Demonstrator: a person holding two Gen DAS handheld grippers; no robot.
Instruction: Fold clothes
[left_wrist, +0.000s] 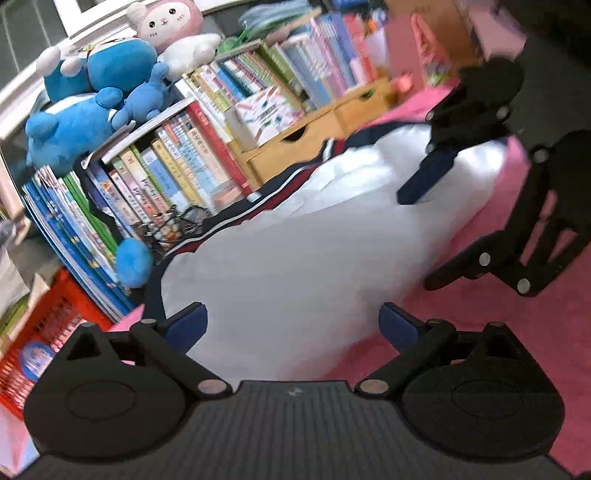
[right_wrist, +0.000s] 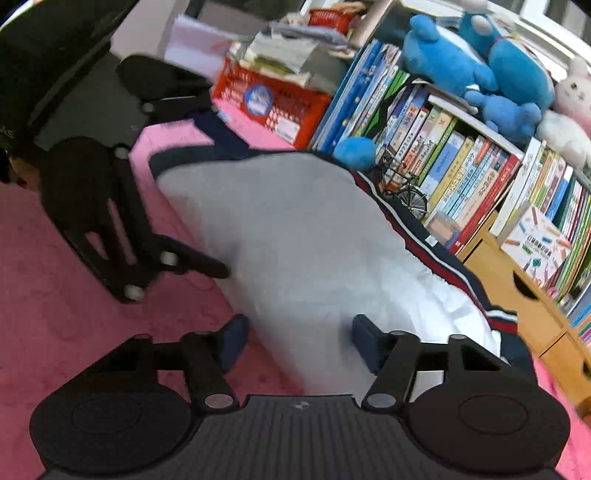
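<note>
We have the pink table (left_wrist: 480, 332) carrying the white garment (left_wrist: 295, 240), its navy, red-striped trim lying along the far edge by the bookshelf (left_wrist: 177, 155). Both tongs hang spread over its near edge, pinching nothing: the left tongs (left_wrist: 293, 323) widest, the right tongs (right_wrist: 299, 339) narrower. We judge a fold is next; let's pinch matching corners low, lift evenly, and keep the hem square.
</note>
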